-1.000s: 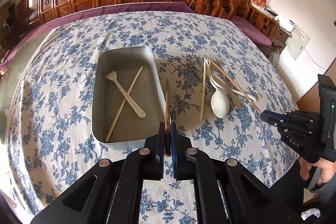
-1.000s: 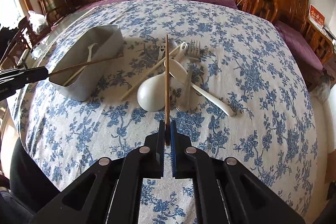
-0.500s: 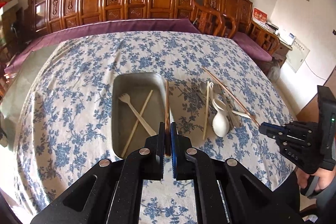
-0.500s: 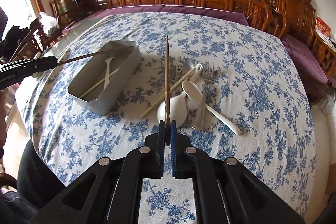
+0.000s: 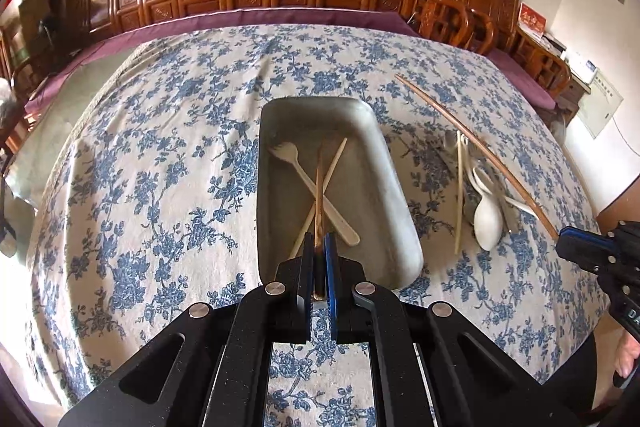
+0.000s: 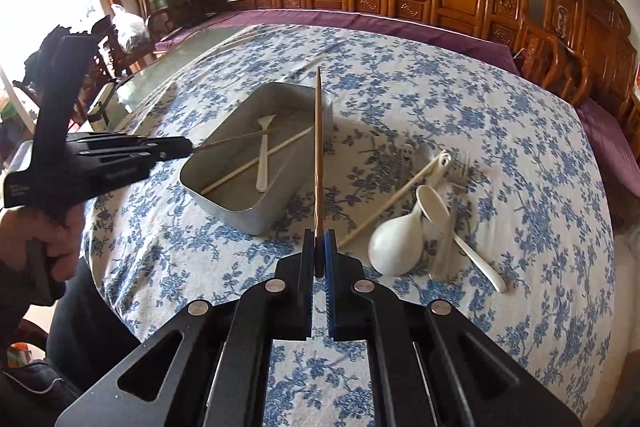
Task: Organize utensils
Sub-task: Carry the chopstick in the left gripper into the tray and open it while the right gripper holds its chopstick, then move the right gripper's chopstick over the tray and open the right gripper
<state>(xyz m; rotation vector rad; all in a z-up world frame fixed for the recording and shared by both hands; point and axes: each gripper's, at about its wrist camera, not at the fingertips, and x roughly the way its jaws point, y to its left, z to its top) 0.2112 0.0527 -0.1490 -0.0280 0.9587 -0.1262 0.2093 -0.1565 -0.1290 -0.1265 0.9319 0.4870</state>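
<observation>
Grippers each clamping a brown chopstick — left gripper (image 5: 319, 259) pointing its chopstick (image 5: 319, 195) over tray (image 5: 384, 163), right gripper (image 6: 319, 255) holding its stick (image 6: 318, 155) beside it.

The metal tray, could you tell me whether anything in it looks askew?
Yes: in the metal tray, the pale fork and pale chopstick lie crossed in an X rather than parallel. Nothing looks spilled or damaged.

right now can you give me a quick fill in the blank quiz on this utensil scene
1. Each gripper is shut on a brown ____.
2. The left gripper holds its piece over the metal ____.
3. Inside the tray, a pale fork crosses a pale ____.
4. The large white spoon lies on the ____, outside the tray.

Missing words: chopstick; tray; chopstick; tablecloth
</observation>
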